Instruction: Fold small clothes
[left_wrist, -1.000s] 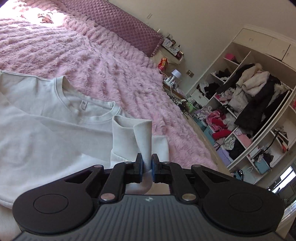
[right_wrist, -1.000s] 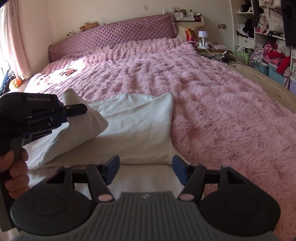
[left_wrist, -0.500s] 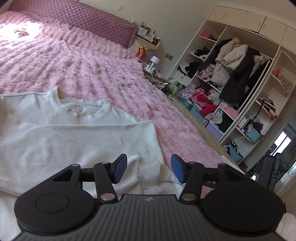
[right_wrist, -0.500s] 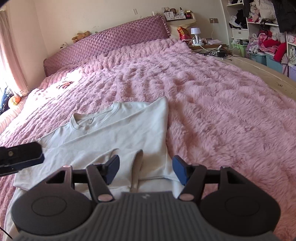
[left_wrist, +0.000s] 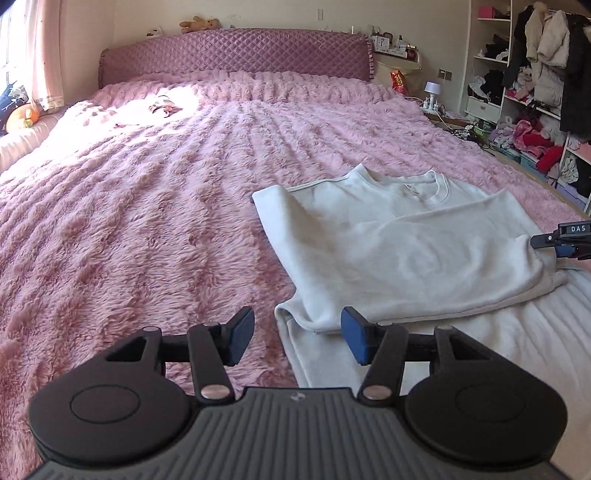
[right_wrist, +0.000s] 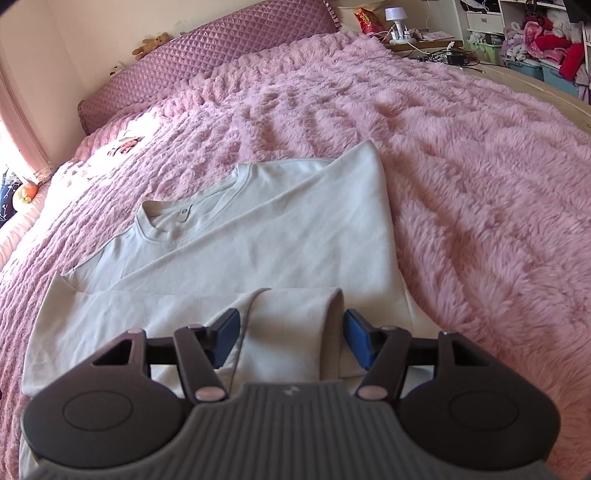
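While one sweatshirt (right_wrist: 280, 236) lies folded, two grippers (left_wrist: 297, 339) (right_wrist: 291, 339) gape.

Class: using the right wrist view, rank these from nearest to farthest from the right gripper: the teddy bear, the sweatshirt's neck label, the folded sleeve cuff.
1. Folded sleeve cuff, between the right gripper's open jaws.
2. Neck label, up-left on the white sweatshirt.
3. Teddy bear, atop the purple headboard, far left.

sweatshirt (right_wrist: 280, 229): smooth matt cloth; blanket (left_wrist: 147, 221): shaggy plush; headboard (left_wrist: 236, 51): quilted
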